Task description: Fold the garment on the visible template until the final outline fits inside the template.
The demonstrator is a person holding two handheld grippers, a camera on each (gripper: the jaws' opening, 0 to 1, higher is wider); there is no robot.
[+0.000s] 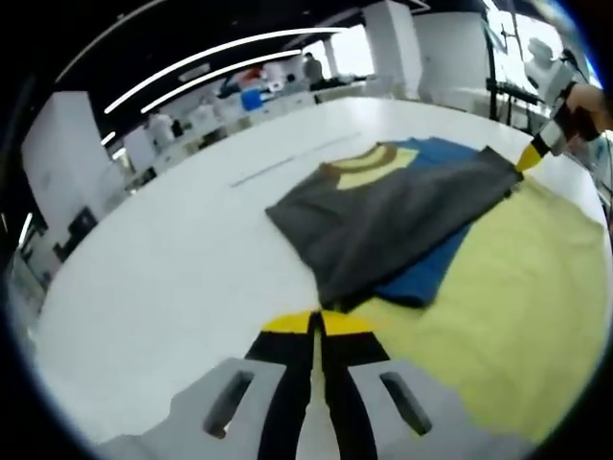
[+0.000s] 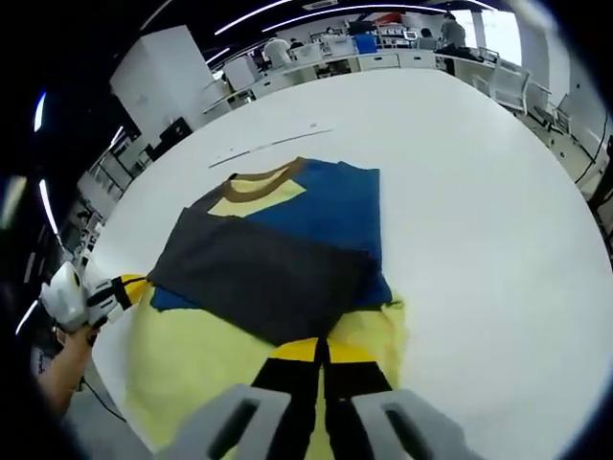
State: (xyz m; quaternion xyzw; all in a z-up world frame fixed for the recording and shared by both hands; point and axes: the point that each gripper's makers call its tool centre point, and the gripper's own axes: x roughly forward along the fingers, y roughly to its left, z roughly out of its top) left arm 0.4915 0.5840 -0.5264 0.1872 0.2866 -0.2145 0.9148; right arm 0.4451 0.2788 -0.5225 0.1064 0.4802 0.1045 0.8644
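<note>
Lying on the white worktop (image 1: 172, 278), the garment (image 1: 402, 220) is a shirt of yellow, blue and dark grey panels with a brown collar band. Its dark grey panel (image 2: 259, 273) is folded across the blue section (image 2: 330, 216), and the yellow lower part (image 1: 517, 287) spreads out flat beyond that fold. The brown collar (image 2: 263, 182) sits at the edge of the garment farthest from both cameras. A template outline cannot be made out under the garment in either view.

In the left gripper view, the left gripper (image 1: 316, 331) has its black, yellow-tipped fingers together at the near edge of the garment, where the grey fold meets the yellow fabric; whether cloth is pinched between them cannot be told. In the right gripper view, the right gripper (image 2: 321, 353) likewise shows its fingers together, tips resting on the yellow fabric just below the grey fold; a grip on cloth cannot be confirmed.

Each gripper also appears at the opposite corner of the grey panel in the other camera's view. Beyond the garment stand white cabinets (image 2: 163, 81) and distant benches (image 2: 383, 53).
</note>
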